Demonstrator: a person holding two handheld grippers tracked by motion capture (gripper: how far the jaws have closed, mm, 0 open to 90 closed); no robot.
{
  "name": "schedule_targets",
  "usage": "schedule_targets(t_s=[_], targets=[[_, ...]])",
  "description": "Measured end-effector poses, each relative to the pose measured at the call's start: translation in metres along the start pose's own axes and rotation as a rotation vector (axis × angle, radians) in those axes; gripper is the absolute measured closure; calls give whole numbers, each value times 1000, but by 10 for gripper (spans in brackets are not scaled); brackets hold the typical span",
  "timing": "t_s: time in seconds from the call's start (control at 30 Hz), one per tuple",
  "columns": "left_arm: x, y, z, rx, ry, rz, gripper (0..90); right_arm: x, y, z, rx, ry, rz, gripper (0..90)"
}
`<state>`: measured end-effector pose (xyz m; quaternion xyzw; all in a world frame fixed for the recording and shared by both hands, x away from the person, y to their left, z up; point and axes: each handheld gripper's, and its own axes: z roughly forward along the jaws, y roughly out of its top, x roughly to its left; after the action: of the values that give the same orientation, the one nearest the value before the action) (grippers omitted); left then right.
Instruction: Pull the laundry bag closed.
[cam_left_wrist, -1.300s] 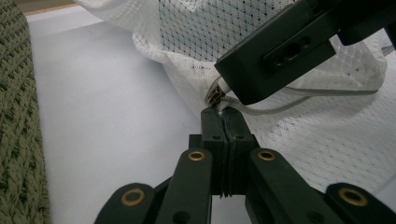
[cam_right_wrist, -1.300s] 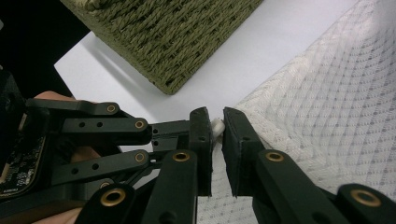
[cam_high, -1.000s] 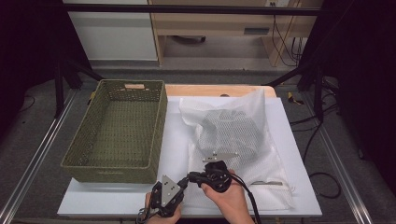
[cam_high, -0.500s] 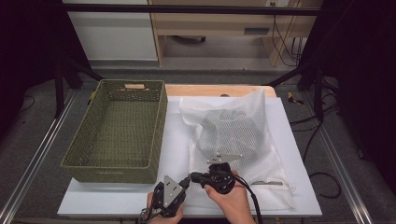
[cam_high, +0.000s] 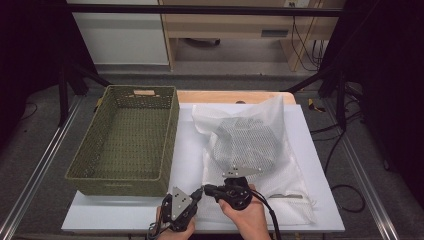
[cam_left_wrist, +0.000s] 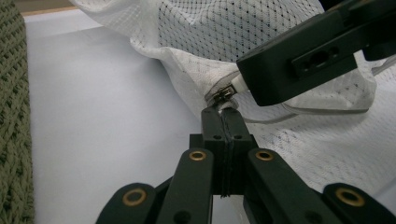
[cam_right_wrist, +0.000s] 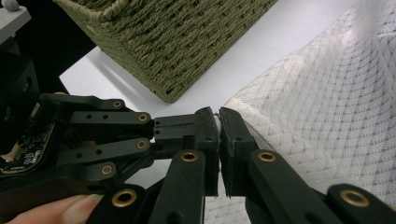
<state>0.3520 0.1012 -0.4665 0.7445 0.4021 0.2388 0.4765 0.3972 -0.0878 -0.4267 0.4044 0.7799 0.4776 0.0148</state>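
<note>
Gripping the zip pull (cam_left_wrist: 226, 94) of a white mesh bag (cam_high: 250, 150), the left gripper (cam_left_wrist: 223, 112) meets the right gripper (cam_right_wrist: 218, 122), clamped on the bag's corner beside a green basket (cam_high: 125, 137)

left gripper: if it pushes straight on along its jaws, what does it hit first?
Likely the zipper pull of the white mesh laundry bag, right at the shut tips of the left gripper, with the right gripper close behind it. Depth between them is unclear.
</note>
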Motion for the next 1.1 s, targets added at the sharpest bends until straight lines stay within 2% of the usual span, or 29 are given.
schedule_targets(t_s=[0.03, 0.07, 0.27, 0.33, 0.47, 0.6, 0.9, 1.07, 1.1], targets=[[0, 0, 0, -1, -1, -3, 900, 1, -1, 0, -7, -5, 0, 871], [2, 0, 0, -3, -2, -24, 900, 2, -1, 0, -9, -4, -2, 871], [4, 0, 1, -3, -13, -61, 900, 3, -3, 0, -21, -15, -4, 871], [4, 0, 0, -6, -16, -61, 900, 2, -5, 0, -30, -13, -2, 871], [-2, 1, -1, -8, 6, 4, 900, 3, -6, -1, -45, -13, 3, 871], [-2, 1, -1, -6, 2, -3, 900, 3, -8, -1, -49, -22, -5, 870], [0, 0, 1, -5, 8, -15, 900, 0, -8, 2, -62, -6, 21, 870], [1, 0, 1, -17, -4, -66, 900, 1, -10, 0, -76, -13, 27, 872], [0, 1, 1, -19, -1, -65, 900, 2, -10, -1, -87, -17, 28, 872]])
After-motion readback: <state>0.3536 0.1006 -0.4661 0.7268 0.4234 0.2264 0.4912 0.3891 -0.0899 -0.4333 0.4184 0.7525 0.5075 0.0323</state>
